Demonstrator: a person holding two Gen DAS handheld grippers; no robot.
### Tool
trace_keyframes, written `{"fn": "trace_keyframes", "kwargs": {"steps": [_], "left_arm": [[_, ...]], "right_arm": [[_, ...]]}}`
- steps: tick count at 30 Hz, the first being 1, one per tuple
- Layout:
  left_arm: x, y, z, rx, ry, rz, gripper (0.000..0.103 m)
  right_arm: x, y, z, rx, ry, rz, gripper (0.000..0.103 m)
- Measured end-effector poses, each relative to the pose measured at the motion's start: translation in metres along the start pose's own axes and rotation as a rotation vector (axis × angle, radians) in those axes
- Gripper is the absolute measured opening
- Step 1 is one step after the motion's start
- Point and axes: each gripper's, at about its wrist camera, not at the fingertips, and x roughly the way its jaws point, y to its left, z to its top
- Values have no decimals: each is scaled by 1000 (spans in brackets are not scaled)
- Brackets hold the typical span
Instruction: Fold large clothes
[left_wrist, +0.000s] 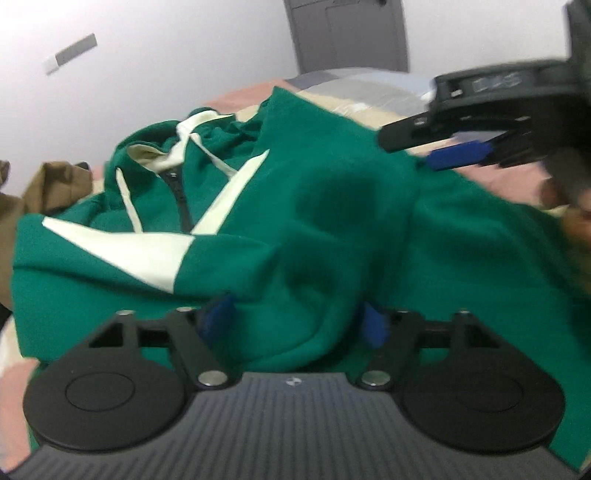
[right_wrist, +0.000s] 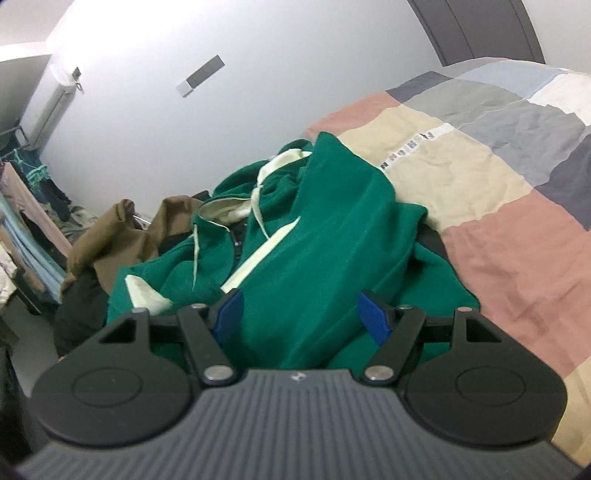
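Soft indoor light, glare upper left; motion blur, fisheye-bent edges

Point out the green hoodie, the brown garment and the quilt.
hoodie (right_wrist: 332, 236): right wrist view, green body panel.
brown garment (right_wrist: 110, 240): right wrist view, its bunched middle.
quilt (right_wrist: 517, 258): right wrist view, pink patch.

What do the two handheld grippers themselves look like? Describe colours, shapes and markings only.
Each gripper, left and right, has a ribbed dark grey body bearing a small white logo, two round black discs, black linkage arms with silver pins, and blue finger pads. No cables or sleeves show.
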Motion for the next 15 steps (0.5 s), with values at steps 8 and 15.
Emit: {"fn": "trace_keyframes", "kwargs": {"steps": [8, 15], "left_arm": [[-56, 72, -49, -364, -97, -79, 82], [-42, 173, -95, -819, -206, -36, 82]], "right_arm": [[-1, 10, -1, -1, 32, 50, 71], [5, 23, -17, -90, 122, 49, 71]]}}
